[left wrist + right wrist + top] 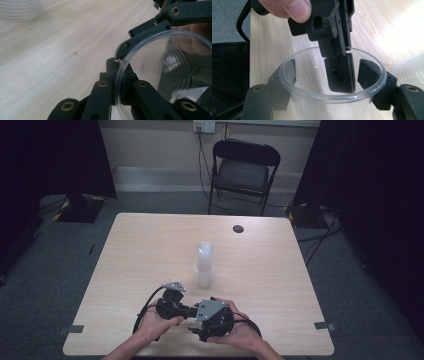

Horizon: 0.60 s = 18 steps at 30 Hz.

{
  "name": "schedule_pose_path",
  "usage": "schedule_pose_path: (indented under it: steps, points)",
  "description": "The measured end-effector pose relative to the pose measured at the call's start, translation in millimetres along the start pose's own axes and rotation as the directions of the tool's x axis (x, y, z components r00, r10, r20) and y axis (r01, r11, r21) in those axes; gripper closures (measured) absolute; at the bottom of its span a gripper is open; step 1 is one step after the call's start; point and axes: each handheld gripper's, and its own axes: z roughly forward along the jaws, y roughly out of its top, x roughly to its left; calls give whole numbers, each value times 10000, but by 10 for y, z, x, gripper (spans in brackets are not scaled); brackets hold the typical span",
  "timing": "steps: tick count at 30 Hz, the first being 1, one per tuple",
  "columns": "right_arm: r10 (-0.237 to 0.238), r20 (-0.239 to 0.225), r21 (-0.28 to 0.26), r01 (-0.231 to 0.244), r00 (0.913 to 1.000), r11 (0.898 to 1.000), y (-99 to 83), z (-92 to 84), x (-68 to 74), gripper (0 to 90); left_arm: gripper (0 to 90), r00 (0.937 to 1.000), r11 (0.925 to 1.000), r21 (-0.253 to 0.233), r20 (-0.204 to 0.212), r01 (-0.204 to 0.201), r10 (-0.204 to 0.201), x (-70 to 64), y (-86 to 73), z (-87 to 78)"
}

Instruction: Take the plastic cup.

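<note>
We note a clear cup [332,97] with faint ridged rings, a whitish translucent stack of cups [204,265], and black tongs [110,100] with brass-coloured rivets. The bench [150,250] is pale wood grain, the chair [242,170] black, the floor grey.

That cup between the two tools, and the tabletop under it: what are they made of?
The cup looks like thin clear plastic with a glossy finish: you see the black jaws through its wall, its rolled rim catches the light, and faint rings step down inside. The tabletop seems to be pale wood-grain laminate, smooth and matt, though real veneer cannot be ruled out.
</note>
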Motion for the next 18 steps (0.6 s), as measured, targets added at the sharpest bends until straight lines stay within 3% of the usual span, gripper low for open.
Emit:
schedule_pose_path:
  steps: [7,18]
  points:
    - [245,97,-153,-244,9997,9996,-14,-29,-40,312,815,9998,9989,-473,-196,-41,32,-5,1,-9]
    - [546,311,-181,-540,9980,9984,-29,-59,-88,312,703,9972,9920,-1170,-628,-467,395,-28,-8,-92]
